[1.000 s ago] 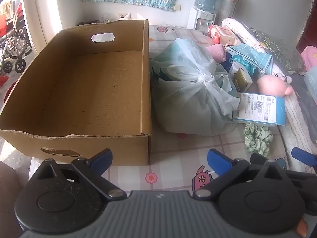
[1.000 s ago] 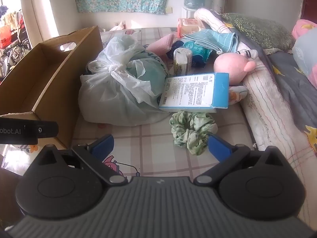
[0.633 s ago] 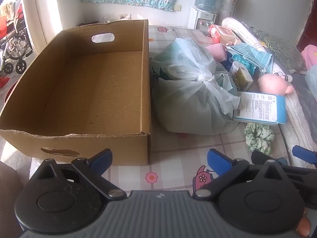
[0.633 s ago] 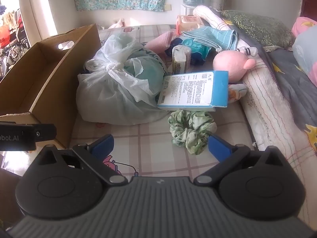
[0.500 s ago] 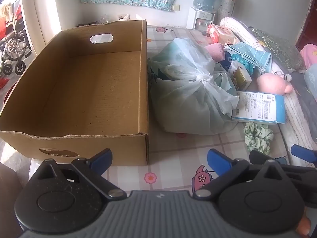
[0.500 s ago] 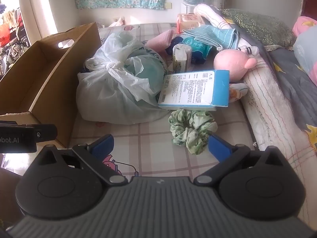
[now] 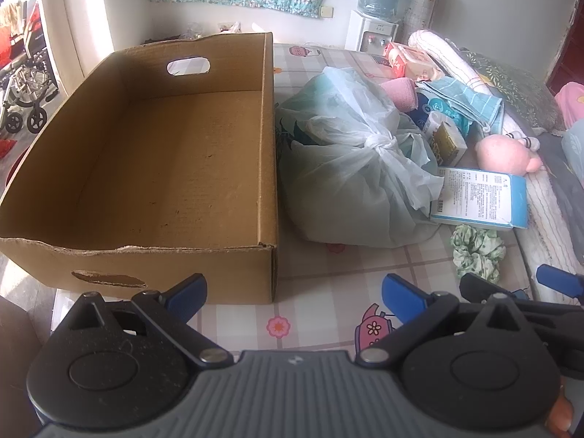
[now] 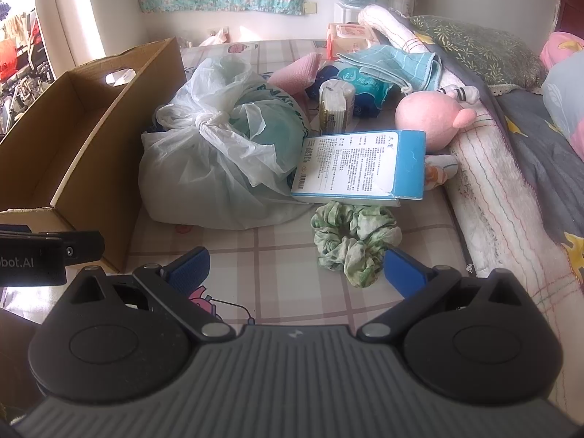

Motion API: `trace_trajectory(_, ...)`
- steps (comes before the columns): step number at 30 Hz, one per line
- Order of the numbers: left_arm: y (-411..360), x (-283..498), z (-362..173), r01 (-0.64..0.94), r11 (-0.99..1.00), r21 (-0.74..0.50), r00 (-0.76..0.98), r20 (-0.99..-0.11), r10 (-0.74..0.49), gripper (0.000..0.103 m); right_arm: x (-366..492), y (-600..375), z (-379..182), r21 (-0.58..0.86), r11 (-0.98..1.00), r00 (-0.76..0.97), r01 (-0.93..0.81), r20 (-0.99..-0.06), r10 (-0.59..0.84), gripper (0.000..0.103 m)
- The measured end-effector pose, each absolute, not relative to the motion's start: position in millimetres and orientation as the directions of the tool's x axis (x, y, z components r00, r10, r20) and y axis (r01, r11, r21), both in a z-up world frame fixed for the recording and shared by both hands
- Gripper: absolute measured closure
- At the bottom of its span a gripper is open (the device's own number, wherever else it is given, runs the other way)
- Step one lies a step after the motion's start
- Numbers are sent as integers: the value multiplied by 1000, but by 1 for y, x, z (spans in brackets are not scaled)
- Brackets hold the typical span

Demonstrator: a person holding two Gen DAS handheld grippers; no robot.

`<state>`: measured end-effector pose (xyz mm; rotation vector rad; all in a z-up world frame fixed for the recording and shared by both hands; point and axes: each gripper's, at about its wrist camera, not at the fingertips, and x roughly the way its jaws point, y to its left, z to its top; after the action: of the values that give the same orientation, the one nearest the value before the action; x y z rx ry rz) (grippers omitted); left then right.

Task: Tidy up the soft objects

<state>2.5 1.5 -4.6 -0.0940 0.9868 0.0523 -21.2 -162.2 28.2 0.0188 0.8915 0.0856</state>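
Checked bedsheet (image 8: 277, 255): corrugated cardboard box (image 7: 164, 168), knotted plastic bag (image 8: 219, 168), ruffled scrunchie (image 8: 350, 237).

I see the box (image 7: 175, 168) has free room inside, open from above. The bag (image 8: 219, 168) stands against its wall. Around the scrunchie (image 8: 352, 239) the sheet (image 8: 277, 255) is bare, only the carton (image 8: 361, 164) overhangs behind

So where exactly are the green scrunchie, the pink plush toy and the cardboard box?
green scrunchie (image 8: 352, 239), right wrist view, on its middle folds.
pink plush toy (image 8: 425, 118), right wrist view, on its round body.
cardboard box (image 7: 175, 264), left wrist view, on its near wall.
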Motion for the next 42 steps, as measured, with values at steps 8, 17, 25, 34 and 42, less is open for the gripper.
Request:
trace_trajectory(8, 3, 2, -7, -96, 994, -58, 548, -837, 4, 1, -20, -158, 29, 40, 997, 622, -73, -779, 77, 1)
trace_trajectory(17, 3, 1, -7, -97, 994, -58, 547, -837, 4, 1, -20, -158, 28, 40, 997, 619, -72, -782, 76, 1)
trace_trajectory(25, 3, -1, -7, -105, 993, -48, 556, -831, 18, 1, -21, -159, 29, 40, 997, 621, -71, -780, 76, 1)
trace_trajectory(34, 7, -1, -6, -122, 992, -39, 554, -832, 36, 1, -18, -153, 30, 44, 995, 617, -86, -782, 88, 1)
trace_trajectory(42, 7, 0, -7, -121, 992, -41, 549, -835, 33, 1, -16, -152, 29, 42, 995, 612, -87, -786, 87, 1)
